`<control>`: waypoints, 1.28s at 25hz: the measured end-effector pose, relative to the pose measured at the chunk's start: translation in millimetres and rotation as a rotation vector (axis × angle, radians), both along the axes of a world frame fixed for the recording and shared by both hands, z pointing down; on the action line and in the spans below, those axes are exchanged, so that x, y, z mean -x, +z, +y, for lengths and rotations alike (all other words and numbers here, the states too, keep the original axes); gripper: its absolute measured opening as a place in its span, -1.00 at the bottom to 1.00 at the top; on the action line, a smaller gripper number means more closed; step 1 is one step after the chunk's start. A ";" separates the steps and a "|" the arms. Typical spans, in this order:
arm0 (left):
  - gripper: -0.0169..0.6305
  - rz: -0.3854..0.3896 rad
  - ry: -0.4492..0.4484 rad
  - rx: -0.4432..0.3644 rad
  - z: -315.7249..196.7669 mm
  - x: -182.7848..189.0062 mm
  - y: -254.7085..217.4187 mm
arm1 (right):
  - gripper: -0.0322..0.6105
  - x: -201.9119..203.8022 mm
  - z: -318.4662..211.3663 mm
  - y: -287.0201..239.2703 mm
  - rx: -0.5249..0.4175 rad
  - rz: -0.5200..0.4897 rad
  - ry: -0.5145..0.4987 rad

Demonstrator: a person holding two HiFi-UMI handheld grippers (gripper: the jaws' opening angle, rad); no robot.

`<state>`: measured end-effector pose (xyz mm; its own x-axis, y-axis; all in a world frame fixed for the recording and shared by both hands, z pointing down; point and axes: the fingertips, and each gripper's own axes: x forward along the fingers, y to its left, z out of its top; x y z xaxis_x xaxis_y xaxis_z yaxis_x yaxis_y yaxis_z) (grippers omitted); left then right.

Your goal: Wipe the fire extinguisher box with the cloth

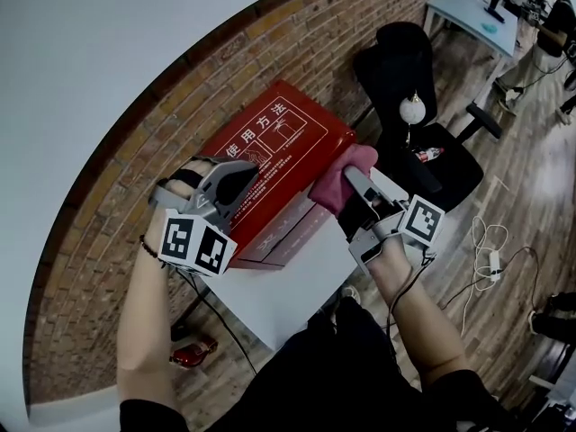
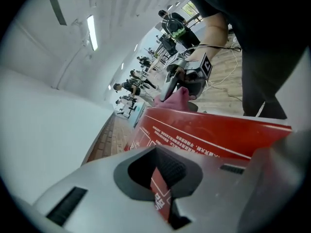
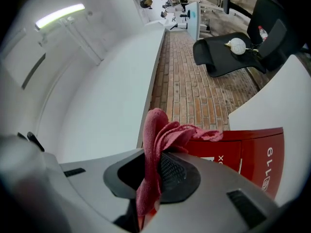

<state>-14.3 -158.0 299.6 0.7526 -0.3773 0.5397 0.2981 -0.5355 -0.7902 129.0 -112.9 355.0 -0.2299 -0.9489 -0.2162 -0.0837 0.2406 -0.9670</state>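
Observation:
The red fire extinguisher box lies on a white table, its printed face up. My left gripper hovers close over the box's near-left part; its jaws are shut and empty. In the left gripper view the left gripper looks along the red box. My right gripper is shut on a pink cloth at the box's right end. In the right gripper view the cloth bunches out of the right gripper, just over the box's edge.
A brick wall runs behind the box. A black office chair with a white ball stands past the table's right end. White cables lie on the wooden floor, and a red object sits under the table's left side.

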 end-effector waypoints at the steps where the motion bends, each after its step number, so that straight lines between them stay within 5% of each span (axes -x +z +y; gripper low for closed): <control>1: -0.90 -0.009 0.000 0.005 0.1 0.1 1.6 | -0.68 0.8 0.1 0.5 -0.004 -0.009 0.000; 32: -0.90 -0.012 -0.003 0.017 -0.2 -0.4 0.9 | -0.68 9.1 -16.8 66.9 0.050 -0.044 -0.002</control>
<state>-13.9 -158.2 300.5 0.7451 -0.3703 0.5547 0.3058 -0.5494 -0.7776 119.8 -129.7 422.0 -0.2232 -0.9583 -0.1784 -0.0399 0.1918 -0.9806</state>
